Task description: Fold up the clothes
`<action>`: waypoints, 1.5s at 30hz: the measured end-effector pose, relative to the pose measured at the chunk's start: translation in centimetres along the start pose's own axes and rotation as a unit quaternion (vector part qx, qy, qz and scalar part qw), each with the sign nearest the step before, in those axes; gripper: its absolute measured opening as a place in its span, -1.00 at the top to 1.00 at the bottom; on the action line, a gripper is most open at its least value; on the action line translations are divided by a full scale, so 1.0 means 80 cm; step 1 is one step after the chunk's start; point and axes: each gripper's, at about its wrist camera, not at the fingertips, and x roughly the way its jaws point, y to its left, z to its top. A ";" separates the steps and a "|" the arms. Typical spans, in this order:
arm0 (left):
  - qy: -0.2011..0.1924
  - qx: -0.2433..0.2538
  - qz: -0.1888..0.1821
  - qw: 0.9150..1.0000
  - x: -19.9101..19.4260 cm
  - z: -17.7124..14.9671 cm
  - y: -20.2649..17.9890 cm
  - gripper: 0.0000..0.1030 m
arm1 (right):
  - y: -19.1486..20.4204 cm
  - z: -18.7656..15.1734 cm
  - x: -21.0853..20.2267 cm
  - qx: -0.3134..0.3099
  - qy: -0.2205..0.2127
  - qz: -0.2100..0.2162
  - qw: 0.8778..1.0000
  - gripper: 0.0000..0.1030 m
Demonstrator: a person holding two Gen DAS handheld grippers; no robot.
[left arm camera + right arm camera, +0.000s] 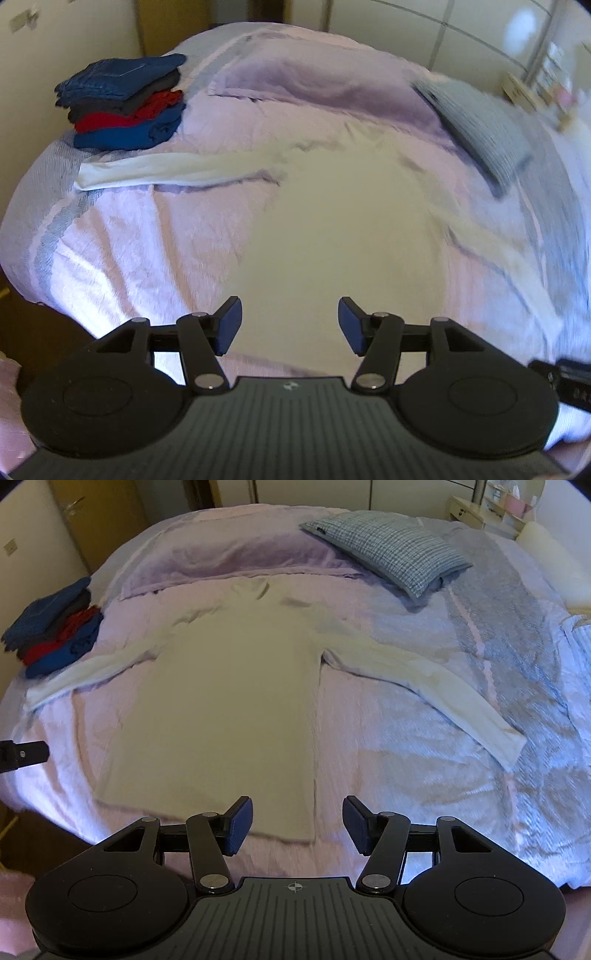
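Both sleeves spread sideways, the white shirt (221, 686) lies collar-away, lengthwise from the released, empty tools (297, 825).

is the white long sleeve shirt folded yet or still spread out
Spread out: the white shirt lies flat on the bed, both sleeves stretched sideways, no fold visible.

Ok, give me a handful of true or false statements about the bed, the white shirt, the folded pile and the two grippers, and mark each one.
1. The white long-sleeved shirt lies spread flat on the bed with both sleeves out. True.
2. The right gripper is clamped on the shirt's hem. False: its jaws stand open, holding nothing.
3. A stack of folded clothes sits by the shirt's left-hand sleeve. True.
4. The checked pillow lies on top of the shirt. False: it lies beyond it, apart.
5. The left gripper holds a sleeve. False: it is open and empty.
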 end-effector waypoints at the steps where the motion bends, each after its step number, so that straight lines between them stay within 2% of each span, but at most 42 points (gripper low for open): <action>1: -0.004 -0.014 -0.001 1.000 0.012 0.014 0.011 -0.05 | -0.002 0.011 0.008 0.015 -0.011 0.007 1.000 -0.12; 4: -0.012 -0.073 -0.007 0.997 0.053 0.056 0.055 -0.04 | -0.010 0.043 0.027 0.065 -0.057 0.037 0.996 -0.12; 6: -0.015 -0.122 0.001 0.992 0.087 0.086 0.093 -0.04 | -0.014 0.065 0.042 0.097 -0.086 0.053 0.990 -0.12; 8: -0.014 -0.166 0.008 0.986 0.121 0.111 0.133 -0.04 | -0.012 0.097 0.067 0.112 -0.089 0.053 0.988 -0.12; 10: -0.009 -0.218 0.015 0.976 0.161 0.131 0.180 -0.04 | -0.002 0.128 0.101 0.119 -0.074 0.037 0.989 -0.12; 13: -0.007 -0.296 0.031 0.955 0.218 0.149 0.256 -0.03 | 0.020 0.167 0.153 0.128 -0.041 0.010 0.991 -0.12; 16: -0.010 -0.372 0.048 0.927 0.273 0.161 0.333 -0.03 | 0.046 0.191 0.207 0.131 -0.004 0.001 0.991 -0.12; 18: -0.017 -0.417 0.063 0.906 0.302 0.164 0.380 -0.03 | 0.064 0.192 0.237 0.121 0.017 -0.008 0.993 -0.12; 21: -0.031 -0.466 0.088 0.880 0.332 0.161 0.436 -0.03 | 0.087 0.188 0.280 0.106 0.046 -0.025 0.993 -0.12; 24: -0.035 -0.498 0.105 0.860 0.360 0.157 0.474 0.00 | 0.100 0.183 0.316 0.098 0.073 -0.033 0.992 -0.12; 27: -0.056 -0.530 0.101 0.840 0.376 0.148 0.498 0.06 | 0.109 0.176 0.342 0.092 0.092 -0.036 0.991 -0.12; 29: -0.076 -0.540 0.098 0.832 0.379 0.147 0.505 0.10 | 0.112 0.175 0.354 0.084 0.099 -0.038 0.991 -0.12; 30: -0.085 -0.541 0.099 0.831 0.381 0.148 0.507 0.33 | 0.114 0.174 0.359 0.081 0.101 -0.038 0.991 -0.12; 31: -0.092 -0.540 0.094 0.831 0.381 0.149 0.509 0.44 | 0.116 0.175 0.362 0.078 0.101 -0.036 0.991 -0.12; 33: -0.099 -0.538 0.083 0.833 0.383 0.152 0.512 0.81 | 0.119 0.175 0.370 0.072 0.101 -0.032 0.992 -0.12; 37: -0.128 -0.522 0.078 0.839 0.368 0.165 0.500 0.92 | 0.118 0.176 0.382 0.065 0.100 -0.020 0.993 -0.12; 39: -0.144 -0.521 0.056 0.839 0.351 0.178 0.477 0.94 | 0.110 0.175 0.382 0.065 0.088 -0.019 0.994 -0.12; 40: -0.152 -0.513 0.035 0.844 0.342 0.187 0.460 0.95 | 0.105 0.174 0.381 0.065 0.081 -0.021 0.994 -0.12; 42: -0.174 -0.470 -0.023 0.865 0.324 0.214 0.410 0.95 | 0.092 0.170 0.379 0.070 0.073 -0.027 0.995 -0.12; 45: -0.193 -0.359 -0.121 0.905 0.300 0.262 0.302 0.95 | 0.064 0.167 0.370 0.090 0.064 -0.028 0.993 -0.12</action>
